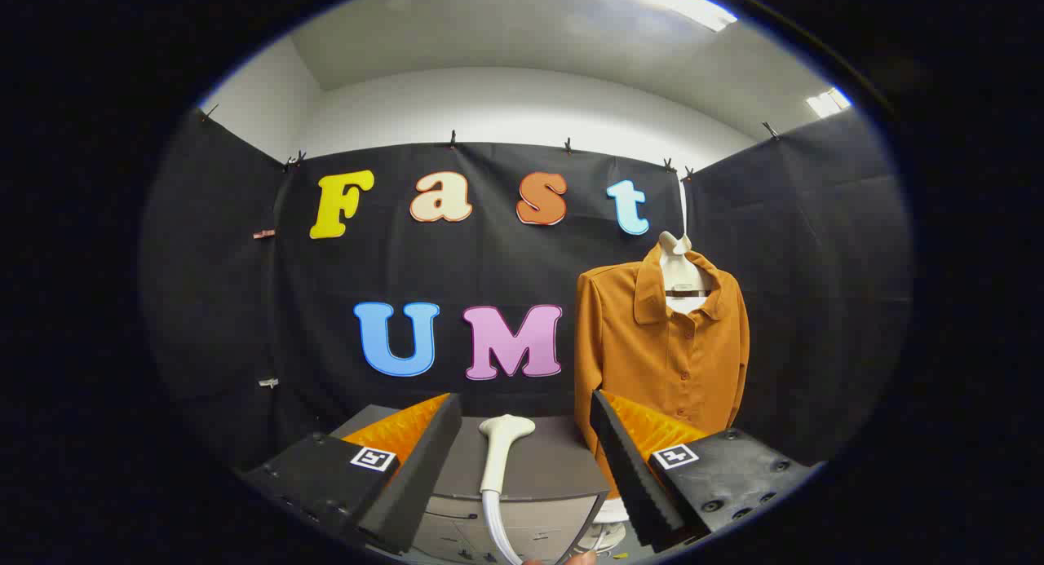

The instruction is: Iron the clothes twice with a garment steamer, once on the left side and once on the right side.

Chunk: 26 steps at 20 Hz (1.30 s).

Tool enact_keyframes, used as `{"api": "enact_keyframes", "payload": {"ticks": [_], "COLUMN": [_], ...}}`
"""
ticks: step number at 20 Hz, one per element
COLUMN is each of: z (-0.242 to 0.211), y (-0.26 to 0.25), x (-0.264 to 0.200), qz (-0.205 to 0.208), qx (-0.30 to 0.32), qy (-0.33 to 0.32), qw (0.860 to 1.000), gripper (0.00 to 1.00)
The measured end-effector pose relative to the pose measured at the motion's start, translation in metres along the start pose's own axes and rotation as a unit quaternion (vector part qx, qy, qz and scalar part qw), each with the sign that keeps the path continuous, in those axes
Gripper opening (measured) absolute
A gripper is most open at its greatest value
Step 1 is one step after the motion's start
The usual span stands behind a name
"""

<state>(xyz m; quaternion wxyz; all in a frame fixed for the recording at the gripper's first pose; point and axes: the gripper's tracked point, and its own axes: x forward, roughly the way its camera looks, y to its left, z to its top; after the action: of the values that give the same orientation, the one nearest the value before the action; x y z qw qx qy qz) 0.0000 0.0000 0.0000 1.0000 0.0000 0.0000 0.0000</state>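
A brown button-up shirt (pixel 665 345) hangs on a white hanger form (pixel 682 275) against the black booth wall, beyond my right finger. A white garment steamer head (pixel 500 451) stands upright on a grey cabinet top (pixel 555 459), its hose (pixel 499 532) curving down below it. My gripper (pixel 522 459) is open, with the fingers spread wide to either side of the steamer head. The steamer sits a little ahead, between them and touching neither.
The grey cabinet (pixel 522 516) has drawers on its front below the fingers. Black cloth walls (pixel 816 288) close in the booth behind and on both sides. A white base (pixel 608 526) shows under the shirt, and a fingertip (pixel 581 558) shows at the bottom.
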Motion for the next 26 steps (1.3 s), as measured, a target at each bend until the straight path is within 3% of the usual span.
{"api": "enact_keyframes", "payload": {"ticks": [20, 26], "z": [-0.003, -0.066], "y": [0.018, 0.042], "x": [-0.023, 0.012], "qz": [0.018, 0.047], "qx": [0.003, 0.013], "qy": [0.005, 0.102], "qw": [1.0, 0.994], "gripper": [0.98, 0.98]}}
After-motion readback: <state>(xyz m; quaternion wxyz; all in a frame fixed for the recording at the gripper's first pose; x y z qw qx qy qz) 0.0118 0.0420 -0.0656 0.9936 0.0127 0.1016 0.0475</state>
